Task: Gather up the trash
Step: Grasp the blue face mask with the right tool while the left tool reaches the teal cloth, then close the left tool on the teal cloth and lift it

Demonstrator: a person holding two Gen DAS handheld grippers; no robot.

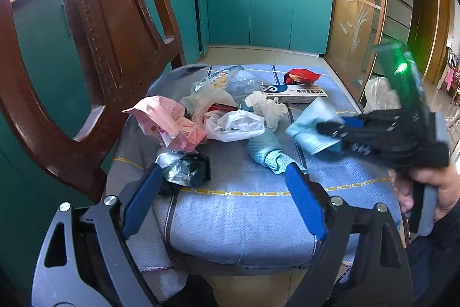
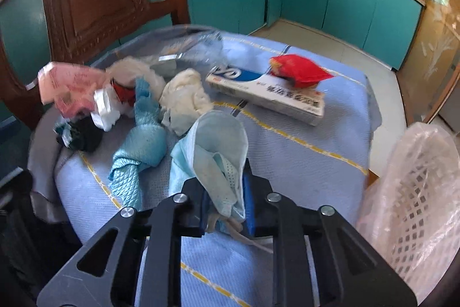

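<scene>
Blue face mask (image 2: 212, 146) pinched in right gripper (image 2: 227, 192), one box (image 2: 267, 94), left gripper (image 1: 224, 192) spread

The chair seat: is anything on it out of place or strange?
Yes. The chair seat carries a heap of litter, not a usual place: a face mask clamped in the right gripper, a crumpled red packet lying on a box, and a knotted blue cloth.
</scene>
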